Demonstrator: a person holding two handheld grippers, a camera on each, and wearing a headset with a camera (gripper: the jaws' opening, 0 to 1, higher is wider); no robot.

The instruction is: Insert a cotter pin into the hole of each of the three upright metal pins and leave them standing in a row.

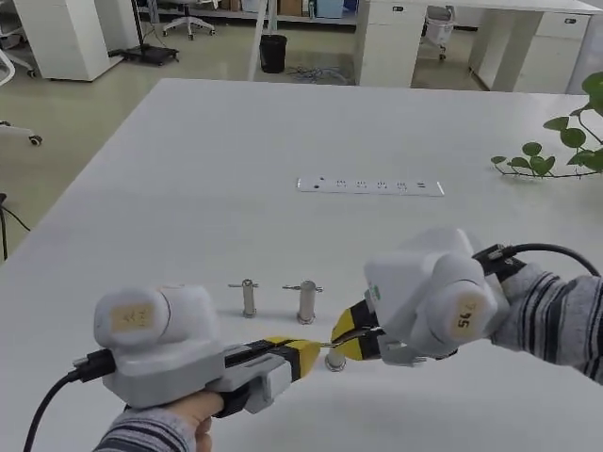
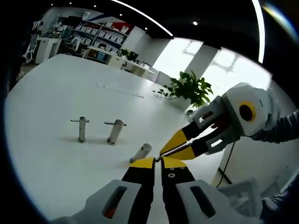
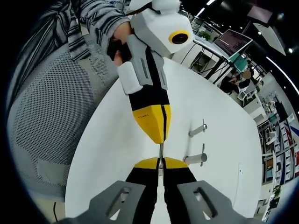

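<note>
The left tongs (image 2: 158, 162) are closed together, with one end of the cotter pin (image 3: 160, 151) pinched at their yellow tips. The right tongs (image 3: 160, 164) are clamped on the other end of that pin. The two pairs of tips point at each other with a short bare length of wire stretched between them. In the head view this meeting point sits just above the bare metal pin (image 2: 141, 152), and the wire is close to its top. The pictures do not show whether the wire touches it or has entered its hole. The bare metal pin rests on the white tabletop (image 1: 283, 141). It looks tilted in the left gripper view, but the fisheye makes it unclear whether it really leans.

To the left of the bare metal pin in the head view stands the nearer fitted pin (image 1: 306, 303). Further left is the farther fitted pin (image 1: 249, 298). Both are upright, each has a thin cross bar through its top, and they form a row with the bare metal pin.

A hand (image 1: 184, 414) grips the left tool's body below and to the left of the bare metal pin, and a striped sleeve (image 1: 556, 315) shows to its right. Well beyond the bare metal pin lies a white power strip (image 1: 369, 186). A leafy plant (image 1: 565, 141) reaches in farther back and to the right.
</note>
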